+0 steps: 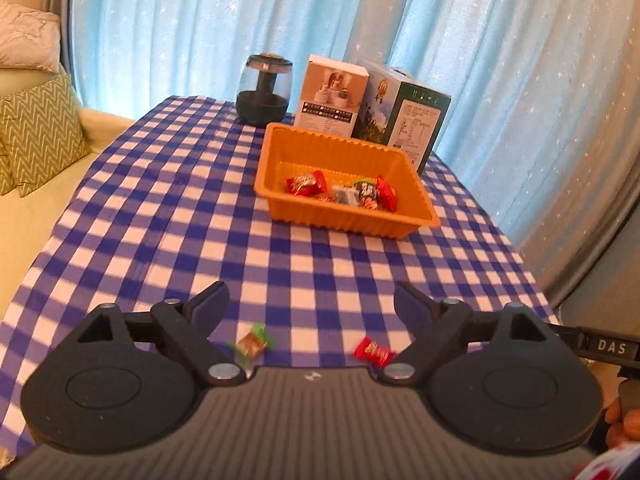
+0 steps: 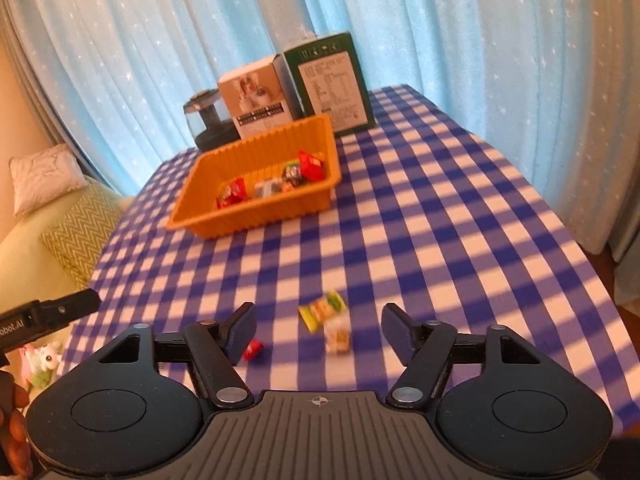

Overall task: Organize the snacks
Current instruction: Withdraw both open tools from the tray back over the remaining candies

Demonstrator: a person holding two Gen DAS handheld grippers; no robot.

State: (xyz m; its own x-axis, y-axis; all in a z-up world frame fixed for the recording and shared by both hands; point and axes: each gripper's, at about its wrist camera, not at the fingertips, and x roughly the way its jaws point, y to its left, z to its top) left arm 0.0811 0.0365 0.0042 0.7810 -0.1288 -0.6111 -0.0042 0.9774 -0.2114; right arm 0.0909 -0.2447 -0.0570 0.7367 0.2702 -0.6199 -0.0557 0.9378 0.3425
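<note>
the orange tray [image 1: 416, 222] already holds several wrapped candies — it serves as the collecting bin. both the left gripper [image 1: 311, 304] and right gripper [image 2: 319, 326] hang with fingers wide and empty over loose pieces on the checked tablecloth [image 2: 440, 216] — a green-wrapped candy [image 2: 323, 309] and a red-wrapped candy [image 1: 373, 351] — likely lining up the next pickups.

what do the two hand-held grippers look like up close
Both the left hand-held gripper and the right hand-held gripper look alike: matte black rounded housings, a ribbed grey centre plate with a small crosshair mark, silver pivot screws, and dark blue padded fingers.
</note>
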